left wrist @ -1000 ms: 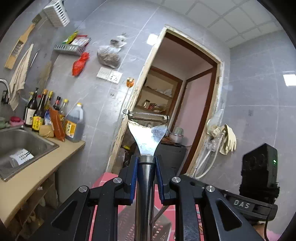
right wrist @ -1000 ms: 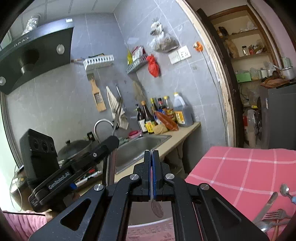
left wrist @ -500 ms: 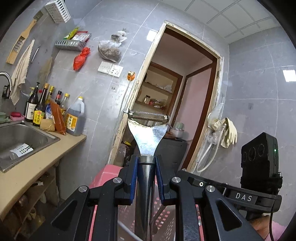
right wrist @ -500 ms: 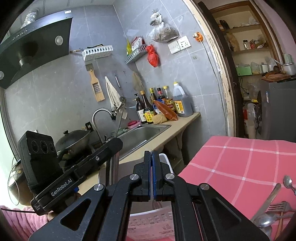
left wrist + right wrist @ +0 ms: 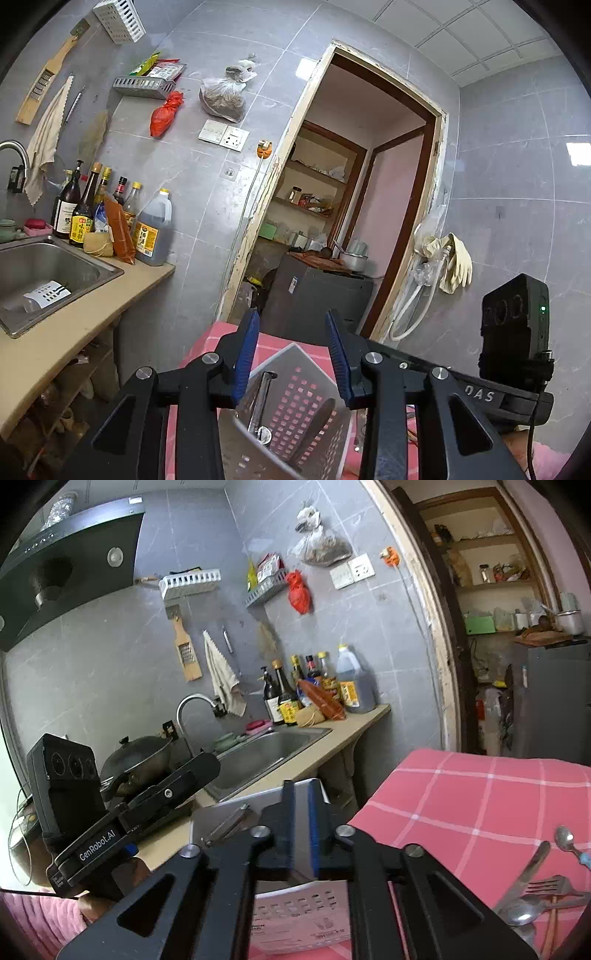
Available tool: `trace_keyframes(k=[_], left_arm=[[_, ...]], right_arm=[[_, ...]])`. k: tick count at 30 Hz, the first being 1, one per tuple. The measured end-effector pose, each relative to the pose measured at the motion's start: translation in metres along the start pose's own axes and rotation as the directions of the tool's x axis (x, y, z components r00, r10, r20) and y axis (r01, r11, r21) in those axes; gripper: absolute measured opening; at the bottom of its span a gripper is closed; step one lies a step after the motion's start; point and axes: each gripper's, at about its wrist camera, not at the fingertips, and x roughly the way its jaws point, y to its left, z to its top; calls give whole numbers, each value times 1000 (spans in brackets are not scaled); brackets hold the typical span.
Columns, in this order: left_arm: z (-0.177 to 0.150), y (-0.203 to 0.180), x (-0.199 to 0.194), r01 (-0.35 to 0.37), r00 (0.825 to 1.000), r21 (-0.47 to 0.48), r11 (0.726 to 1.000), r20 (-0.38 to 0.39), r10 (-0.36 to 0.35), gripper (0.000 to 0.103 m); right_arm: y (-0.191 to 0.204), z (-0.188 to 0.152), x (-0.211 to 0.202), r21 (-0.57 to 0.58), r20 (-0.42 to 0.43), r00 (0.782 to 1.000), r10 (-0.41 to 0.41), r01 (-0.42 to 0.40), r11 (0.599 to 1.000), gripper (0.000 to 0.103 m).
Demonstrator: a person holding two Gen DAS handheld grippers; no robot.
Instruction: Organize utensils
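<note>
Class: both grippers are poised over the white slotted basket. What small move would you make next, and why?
Probably swing the right gripper toward the cutlery pile on the pink cloth. Both grippers' jaws have just been opening and hold nothing, the peeler already lies in the basket, and those pieces remain unsorted.

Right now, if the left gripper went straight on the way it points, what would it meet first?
Probably the dark grey cabinet by the doorway, well beyond the left gripper; the perforated utensil basket sits below that line. Depth is unclear.

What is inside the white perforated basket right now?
In the left wrist view the basket holds a metal peeler, standing against the near wall, with a darker utensil handle leaning beside it. The basket's bottom and the utensils' lower ends are hidden by its wall and the left hand-held gripper.
</note>
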Motion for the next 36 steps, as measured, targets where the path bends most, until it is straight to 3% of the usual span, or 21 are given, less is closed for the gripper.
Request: trace_keyframes(k=[4,12,17,22,27,36], left_arm=[[3,-7,-3,-10,1000,12,1000,-6,10,48],[-2,-38,-16,-37,999,55,998,0,37,95],[-13,-61,-23,-26,1000,60,998,-13,27,103],[-27,-85,-23,16,997,77,997,-78,-10,103],[-42,-108,-19,80,982,76,994,-178,-65,103],[-64,-132,-9,92,954,70,993,-292,-68,103]], right_arm=[[-2,4,-21,0,59,997,-40,41,999,35],[-11,4,-92,-17,202,960,-195,203,979,77],[-22,-1,-139,-2,247,923,-295,305,952,98],[-33,-14,-179,2,263,890,-371,385,923,101],[-37,-25,-205,-19,263,871,-416,436,900,102],[-55,-40,-233,-19,226,858,-462,478,878,102]])
